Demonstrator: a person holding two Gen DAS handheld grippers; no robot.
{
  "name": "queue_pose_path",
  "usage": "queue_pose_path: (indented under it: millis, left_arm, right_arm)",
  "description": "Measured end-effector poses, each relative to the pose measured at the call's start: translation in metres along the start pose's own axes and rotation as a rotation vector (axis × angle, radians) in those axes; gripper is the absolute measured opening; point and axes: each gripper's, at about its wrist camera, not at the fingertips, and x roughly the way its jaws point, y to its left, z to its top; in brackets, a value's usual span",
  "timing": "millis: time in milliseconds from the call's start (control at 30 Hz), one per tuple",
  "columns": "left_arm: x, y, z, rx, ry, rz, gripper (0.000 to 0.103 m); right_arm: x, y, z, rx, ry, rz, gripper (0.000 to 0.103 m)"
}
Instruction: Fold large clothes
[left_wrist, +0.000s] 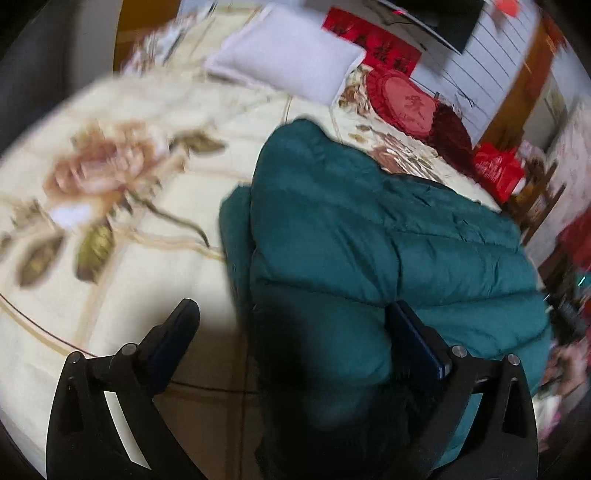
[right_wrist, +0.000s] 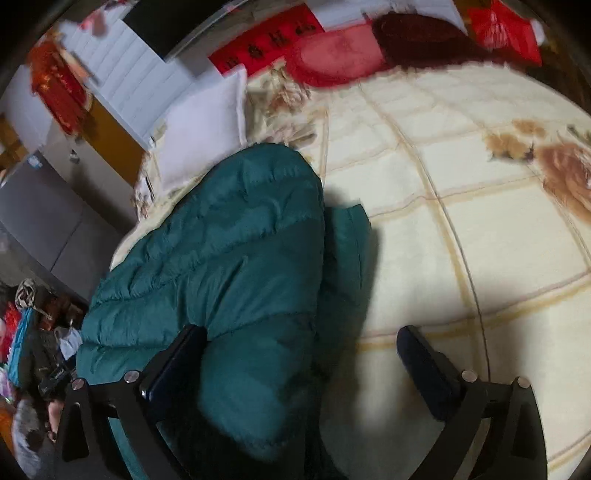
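A teal quilted puffer jacket (left_wrist: 369, 229) lies folded over on the cream floral bedspread (left_wrist: 110, 206); it also shows in the right wrist view (right_wrist: 229, 243). My left gripper (left_wrist: 291, 314) is open, its jaws wide apart, with a padded fold of the jacket lying between them near the right finger. My right gripper (right_wrist: 301, 338) is open too, its jaws wide apart, with the jacket's edge between them beside the left finger. Neither gripper pinches the fabric. Both views are blurred by motion.
A white pillow (left_wrist: 291, 59) and red cushions (left_wrist: 410, 103) lie at the head of the bed. A red bag (left_wrist: 498, 170) sits past the bed's edge. A grey cabinet (right_wrist: 48, 214) and floor clutter (right_wrist: 29, 332) stand beside the bed.
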Motion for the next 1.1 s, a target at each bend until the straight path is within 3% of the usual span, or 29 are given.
queue_pose_path:
  millis: [67, 267, 400, 500, 600, 733, 833, 967, 1100]
  left_arm:
    - [0.006, 0.014, 0.004, -0.081, 0.026, -0.096, 0.103]
    - [0.014, 0.014, 0.016, -0.074, 0.068, -0.234, 0.099]
    - [0.019, 0.015, 0.020, -0.101, 0.080, -0.325, 0.071]
    - [0.016, 0.012, 0.021, -0.102, 0.055, -0.325, 0.050]
    - [0.009, 0.001, 0.023, -0.058, 0.022, -0.278, 0.040]
    - [0.000, -0.006, 0.025, -0.025, -0.034, -0.223, 0.032]
    - [-0.023, -0.009, 0.026, -0.011, -0.096, -0.195, 0.028]
    - [-0.065, -0.025, 0.023, 0.037, -0.169, -0.173, 0.027]
    - [-0.102, -0.027, 0.015, 0.019, -0.188, -0.179, 0.027]
  right_arm:
    - [0.003, 0.002, 0.002, -0.006, 0.008, 0.020, 0.103]
    - [0.023, 0.017, 0.005, -0.079, 0.077, 0.177, 0.103]
    - [0.032, 0.024, 0.002, -0.092, 0.126, 0.308, 0.103]
    - [0.034, 0.033, 0.003, -0.123, 0.117, 0.261, 0.102]
    - [0.031, 0.043, 0.002, -0.152, 0.086, 0.217, 0.091]
    - [0.024, 0.066, 0.003, -0.239, 0.030, 0.157, 0.059]
    - [0.008, 0.084, 0.007, -0.304, -0.028, 0.137, 0.045]
    - [-0.019, 0.107, 0.012, -0.334, -0.125, 0.137, 0.040]
    - [-0.047, 0.127, 0.011, -0.342, -0.200, 0.160, 0.039]
